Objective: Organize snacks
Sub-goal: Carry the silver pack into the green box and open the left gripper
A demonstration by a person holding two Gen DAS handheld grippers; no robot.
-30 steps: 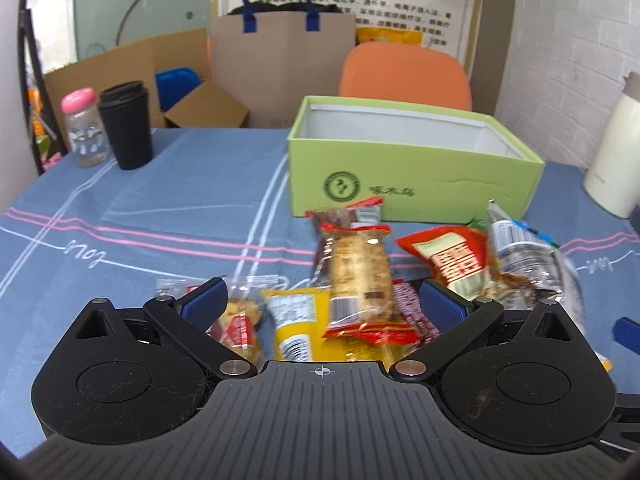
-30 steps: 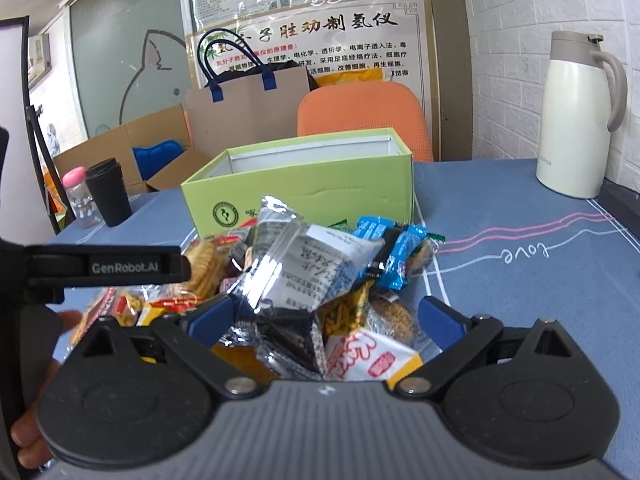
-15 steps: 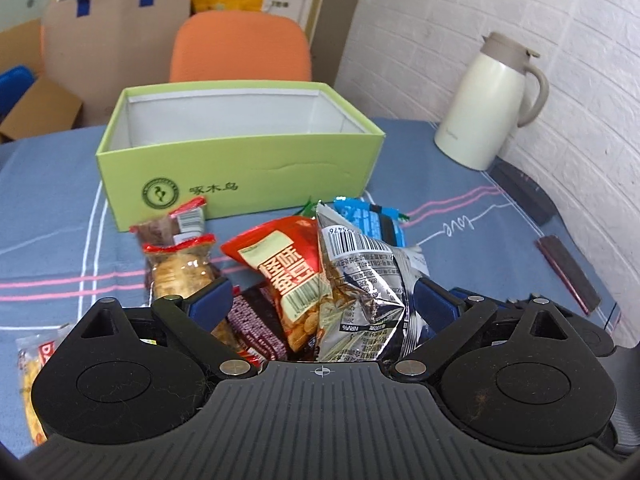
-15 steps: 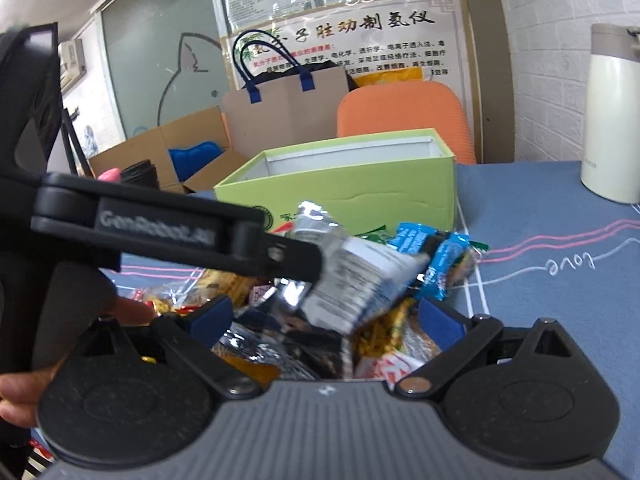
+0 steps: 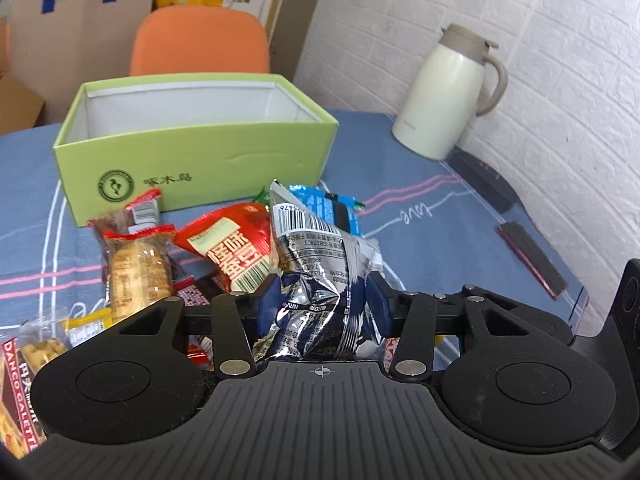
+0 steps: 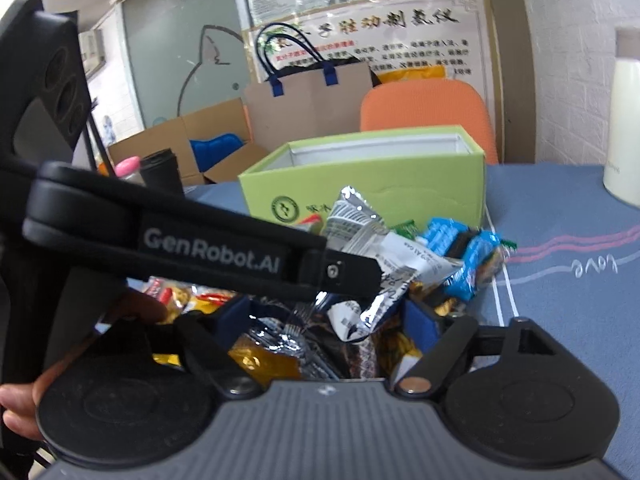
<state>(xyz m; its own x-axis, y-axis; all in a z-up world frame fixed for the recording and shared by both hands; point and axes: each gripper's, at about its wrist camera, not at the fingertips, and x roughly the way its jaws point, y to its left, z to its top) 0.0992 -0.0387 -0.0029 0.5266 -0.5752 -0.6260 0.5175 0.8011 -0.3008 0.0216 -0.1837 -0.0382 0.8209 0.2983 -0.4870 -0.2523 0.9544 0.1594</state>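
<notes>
Snacks lie heaped on the blue table (image 5: pixel 420 216) just near the open green box (image 5: pixel 192 140), which looks empty.

Left wrist view: the left gripper (image 5: pixel 322 304) has its jaws closing on a crinkled silver packet (image 5: pixel 316 256), the blue pads pressing into its lower half. A red packet (image 5: pixel 236 248) sits just left of it, a biscuit pack (image 5: pixel 136 268) farther left, a blue packet (image 5: pixel 324 208) behind. A cream jug (image 5: pixel 448 96) stands far right.

Right wrist view: the right gripper (image 6: pixel 328 320) has its jaws closing over the near side of the heap; foil wrappers sit between them, but contact is unclear. The left gripper's arm crosses directly above.

Risk, as judged: slick foil may slide free on the lift, and two tools working one heap could collide or drag neighbouring packets off the table.
</notes>
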